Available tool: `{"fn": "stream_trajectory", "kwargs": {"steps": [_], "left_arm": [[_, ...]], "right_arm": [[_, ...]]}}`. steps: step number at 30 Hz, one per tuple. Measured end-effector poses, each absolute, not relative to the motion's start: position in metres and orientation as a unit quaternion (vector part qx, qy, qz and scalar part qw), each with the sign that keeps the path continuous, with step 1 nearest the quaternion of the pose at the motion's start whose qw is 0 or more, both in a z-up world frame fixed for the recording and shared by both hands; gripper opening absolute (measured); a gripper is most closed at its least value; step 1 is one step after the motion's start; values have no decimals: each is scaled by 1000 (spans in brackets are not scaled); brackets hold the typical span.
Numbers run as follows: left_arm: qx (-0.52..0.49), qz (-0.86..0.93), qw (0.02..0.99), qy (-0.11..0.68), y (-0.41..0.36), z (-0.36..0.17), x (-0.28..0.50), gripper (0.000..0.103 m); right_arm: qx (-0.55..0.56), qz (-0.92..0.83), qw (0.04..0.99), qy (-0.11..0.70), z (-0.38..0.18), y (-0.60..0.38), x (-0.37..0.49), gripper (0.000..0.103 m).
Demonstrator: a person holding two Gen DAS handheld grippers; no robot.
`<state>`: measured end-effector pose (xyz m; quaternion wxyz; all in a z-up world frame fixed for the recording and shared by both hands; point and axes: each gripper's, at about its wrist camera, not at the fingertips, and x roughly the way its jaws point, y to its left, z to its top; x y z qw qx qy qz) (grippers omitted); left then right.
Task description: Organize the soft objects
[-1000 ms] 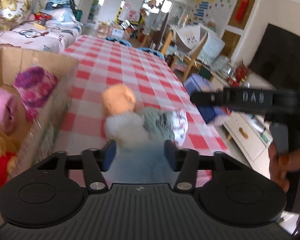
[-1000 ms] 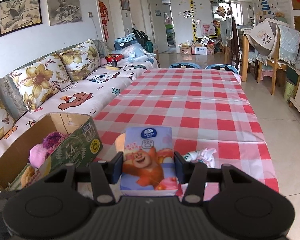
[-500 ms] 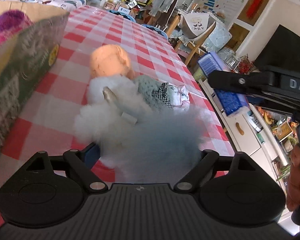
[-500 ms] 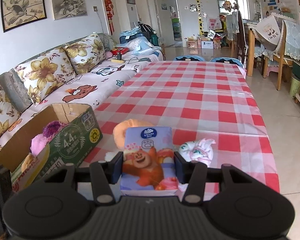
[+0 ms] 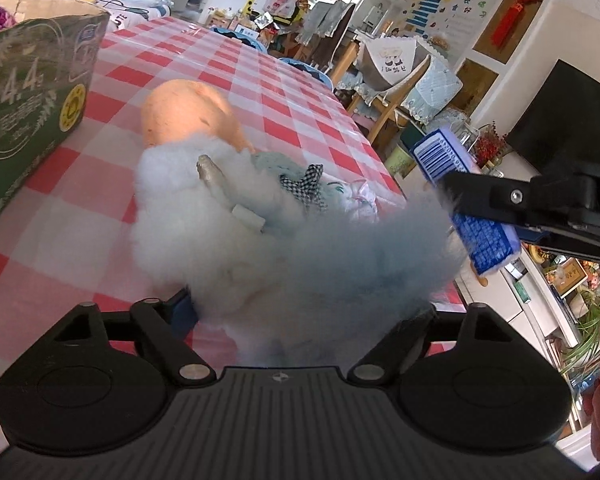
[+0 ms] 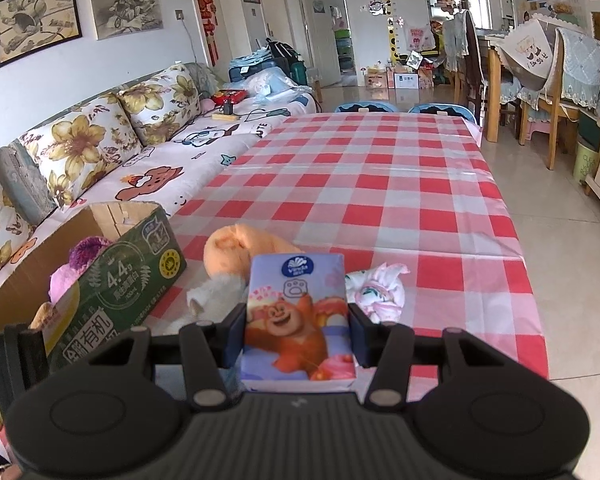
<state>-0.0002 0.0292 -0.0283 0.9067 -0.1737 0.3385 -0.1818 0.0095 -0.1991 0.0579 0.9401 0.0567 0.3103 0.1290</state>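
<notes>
Box (image 6: 112,276) is sitting at the table's left edge, open top, holding a purple knit ball (image 6: 87,249), a pink plush (image 6: 62,282) and something tan low in the corner, too hidden to name. Box side is reading "4.4g" in both views, with big white Chinese characters along the bottom in the right view; the smaller print is too blurry to read

Table (image 6: 400,200), under red-and-white check cloth, is carrying the loose soft things just right of the box: orange plush (image 5: 188,114), a fluffy white-to-blue-grey toy (image 5: 260,240), and a bundle of mint and pink cloth (image 6: 380,286) with a black-and-white checked bow (image 5: 306,184)

Left gripper (image 5: 300,312) is standing wide with jaws closing in, fluffy toy lying between the fingers on the table; fur is hiding the pads so I cannot tell if they are touching it, it is not looking gripped

Right gripper (image 6: 298,336) is clenching a tissue pack (image 6: 298,316), both pads pressing its sides, pack lifted above the near end of the table beside the cloth bundle. Pack front is showing a blue oval logo, a paw print and a cartoon bear; the logo lettering is unreadable. In the left view its blue side is showing a barcode
</notes>
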Motion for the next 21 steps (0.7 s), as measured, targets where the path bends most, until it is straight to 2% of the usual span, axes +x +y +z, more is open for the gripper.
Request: {"fn": "stream_trajectory", "kwargs": {"steps": [2,3,4,6,8,11,12,13,21], "left_arm": [[-178,-183,906,338,28,-29,0,88],[-180,-185,906,337,29,-29,1,75],[-180,-185,905,337,26,-28,1,70],[-176,-180,908,335,26,-28,0,69],[-178,-181,906,338,26,-28,1,71],[-190,-174,905,339,30,-28,2,83],[-197,-172,904,338,33,-28,2,95],[-203,-171,904,335,35,-27,3,101],[-199,-182,905,329,33,-27,9,103]], "right_arm": [[55,128,940,312,57,-199,10,51],[54,128,940,313,57,-199,10,51],[52,129,940,313,57,-198,10,51],[50,128,940,313,56,-198,10,51],[51,127,940,313,56,-199,11,51],[52,125,939,315,55,-199,12,51],[52,125,938,318,54,-198,14,51],[52,126,937,321,52,-198,15,51],[117,142,914,363,29,-204,44,51]]}}
